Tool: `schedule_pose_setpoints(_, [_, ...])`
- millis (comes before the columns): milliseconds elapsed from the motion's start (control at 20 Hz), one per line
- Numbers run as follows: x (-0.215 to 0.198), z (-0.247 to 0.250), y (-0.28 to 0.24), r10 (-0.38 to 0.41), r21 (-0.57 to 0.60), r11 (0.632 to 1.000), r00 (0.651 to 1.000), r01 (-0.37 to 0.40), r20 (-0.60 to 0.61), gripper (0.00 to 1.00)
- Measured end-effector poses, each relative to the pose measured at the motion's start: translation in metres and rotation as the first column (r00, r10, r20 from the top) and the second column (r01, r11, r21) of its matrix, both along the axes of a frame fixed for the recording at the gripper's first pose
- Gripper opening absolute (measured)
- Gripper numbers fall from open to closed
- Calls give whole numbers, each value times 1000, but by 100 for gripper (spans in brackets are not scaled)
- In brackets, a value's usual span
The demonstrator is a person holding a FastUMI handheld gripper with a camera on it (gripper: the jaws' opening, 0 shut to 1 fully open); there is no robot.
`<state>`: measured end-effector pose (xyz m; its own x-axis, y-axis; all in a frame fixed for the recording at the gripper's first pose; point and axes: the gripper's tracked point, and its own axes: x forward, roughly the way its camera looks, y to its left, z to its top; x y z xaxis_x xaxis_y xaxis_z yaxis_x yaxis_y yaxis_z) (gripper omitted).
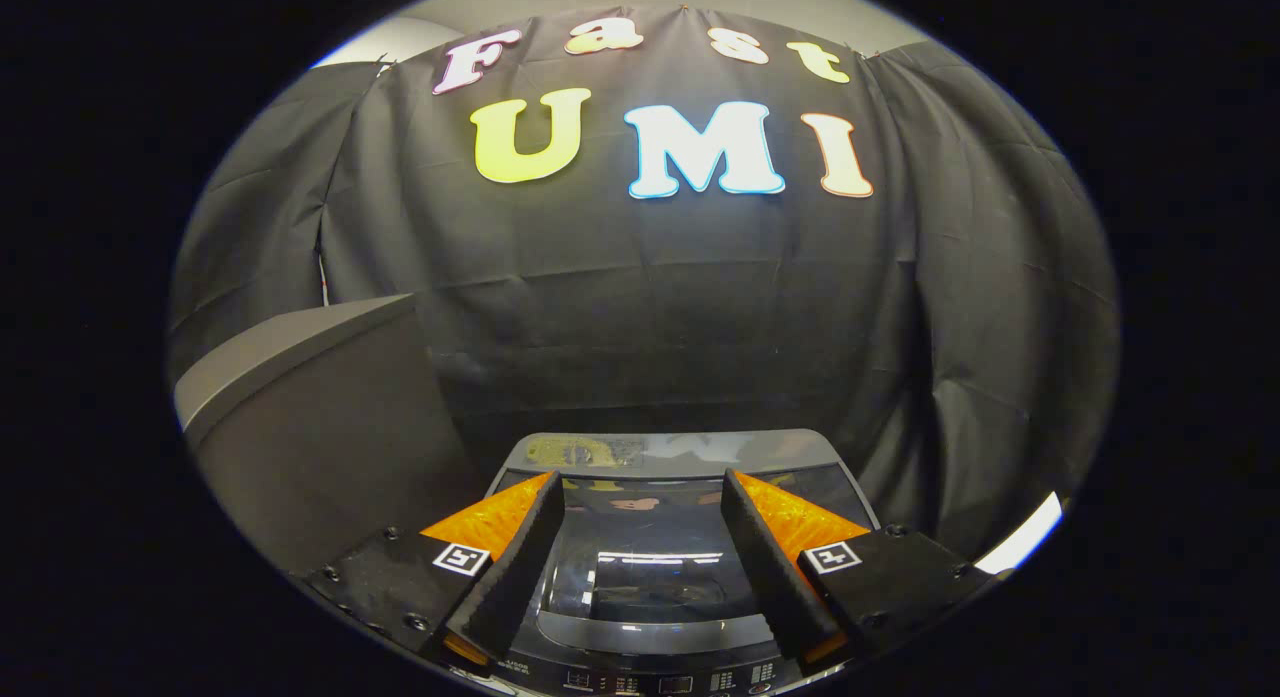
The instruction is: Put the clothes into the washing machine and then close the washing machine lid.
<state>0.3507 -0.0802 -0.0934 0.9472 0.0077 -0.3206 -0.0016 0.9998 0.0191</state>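
So I'm looking down along the gripper right now and its fingers are spread wide apart with nothing between them, just air. Neither pad is touching anything as far as I can see.

Directly below and just ahead of the fingers sits the washing machine, a top-loader. Its lid is down flat over the tub. The lid is a dark, glossy see-through panel, glass or smoked plastic, can't tell which, with a smooth grey frame and rounded corners. It's throwing back reflections of the overhead lights, so honestly I can't make out what's inside the drum. There's a hint of the round tub through the panel but whether any clothes are in there, I can't tell. No clothes anywhere in my view either.

A curved handle lip runs along the near edge of the lid, and closer to me there's a strip of control panel with small buttons, too tiny to read.

Off to the left of the machine stands a big boxy thing, matte dark sides with a lighter grey flat top. Behind everything hangs the booth wall, black cloth, wrinkled and creased.
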Motion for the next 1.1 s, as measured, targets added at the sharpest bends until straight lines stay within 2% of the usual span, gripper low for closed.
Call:
schedule_pose_setpoints(600, [-99, 107, 19, 7, 6, 1000, 983, -8, 182, 98])
schedule_pose_setpoints(1100, [-189, 157, 24, -16, 10, 1000, 964, 14, 266, 98])
